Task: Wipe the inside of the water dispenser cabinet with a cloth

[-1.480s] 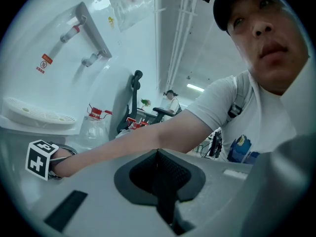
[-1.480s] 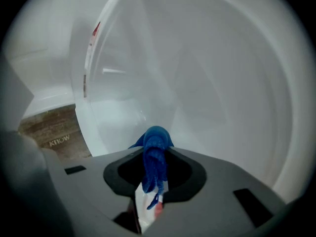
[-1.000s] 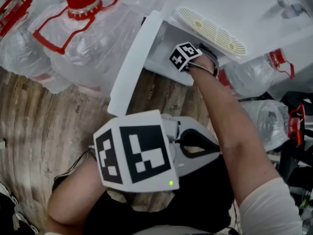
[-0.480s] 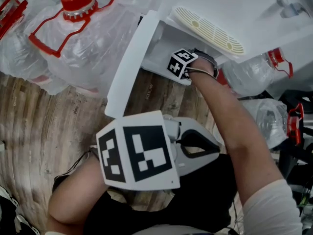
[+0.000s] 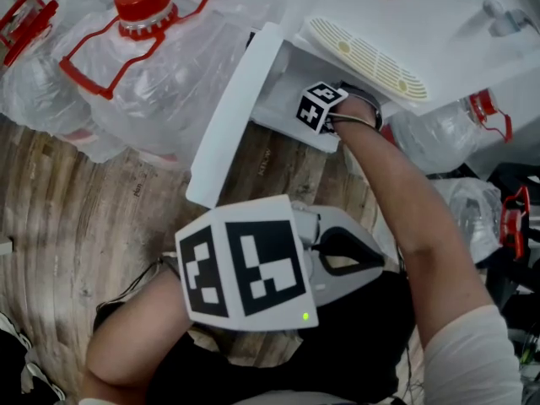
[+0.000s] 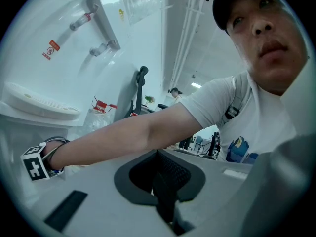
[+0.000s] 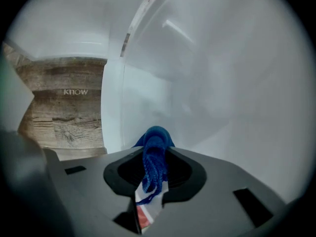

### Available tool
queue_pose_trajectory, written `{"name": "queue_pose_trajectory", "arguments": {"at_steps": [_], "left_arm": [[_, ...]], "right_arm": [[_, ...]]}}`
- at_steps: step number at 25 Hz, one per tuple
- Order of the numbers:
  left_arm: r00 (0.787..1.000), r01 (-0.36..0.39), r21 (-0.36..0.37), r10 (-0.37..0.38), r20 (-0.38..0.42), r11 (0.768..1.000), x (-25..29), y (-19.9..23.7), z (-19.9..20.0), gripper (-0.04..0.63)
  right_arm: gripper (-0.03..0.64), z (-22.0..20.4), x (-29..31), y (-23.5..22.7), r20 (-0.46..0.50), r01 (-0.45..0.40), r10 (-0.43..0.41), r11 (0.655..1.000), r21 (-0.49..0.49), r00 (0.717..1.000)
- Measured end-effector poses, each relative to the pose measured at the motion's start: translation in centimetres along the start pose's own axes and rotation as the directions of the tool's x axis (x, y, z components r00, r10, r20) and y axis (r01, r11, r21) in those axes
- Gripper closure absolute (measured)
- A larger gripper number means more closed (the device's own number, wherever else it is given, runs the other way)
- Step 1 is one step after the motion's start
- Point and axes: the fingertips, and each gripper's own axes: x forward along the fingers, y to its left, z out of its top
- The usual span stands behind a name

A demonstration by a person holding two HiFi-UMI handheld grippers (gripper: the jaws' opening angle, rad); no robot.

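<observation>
The white water dispenser [image 5: 405,24] stands at the top right with its cabinet door [image 5: 229,121] swung open to the left. My right gripper [image 7: 154,154] reaches inside the cabinet and is shut on a blue cloth [image 7: 155,152], which bunches up against the white inner wall [image 7: 207,83]. In the head view only its marker cube [image 5: 321,105] and the person's forearm [image 5: 396,209] show at the cabinet opening. My left gripper [image 6: 165,181] is held back near the person's body with its cube [image 5: 245,264] facing up. Its jaws are shut with nothing between them.
Large clear water bottles [image 5: 143,57] with red caps and handles crowd the floor left of the door. More bottles [image 5: 439,133] lie to the right of the dispenser. Wooden floor [image 5: 76,226] spreads in front of the cabinet. The drip tray [image 5: 367,57] juts out above the opening.
The right gripper's cube shifted slightly out of the cabinet opening and then back in, still with the cloth. The left gripper stayed where it was.
</observation>
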Motion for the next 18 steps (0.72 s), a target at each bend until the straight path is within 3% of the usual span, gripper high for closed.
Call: {"name": "queue_pose_trajectory", "arguments": {"at_steps": [8, 18], "left_arm": [[0.999, -0.035, -0.034, 0.034, -0.018, 0.999, 0.5, 1.5, -1.1, 0.592], [0.999, -0.027, -0.071, 0.025, -0.024, 0.997, 1.4, 3.0, -2.2, 0.592]], "right_arm": [[0.534, 1.6, 3.7, -0.1, -0.031, 0.032, -0.036, 0.989, -0.146, 0.999], [0.534, 0.8, 6.3, 2.5, -0.096, -0.018, -0.01, 0.957, -0.289, 0.995]]}}
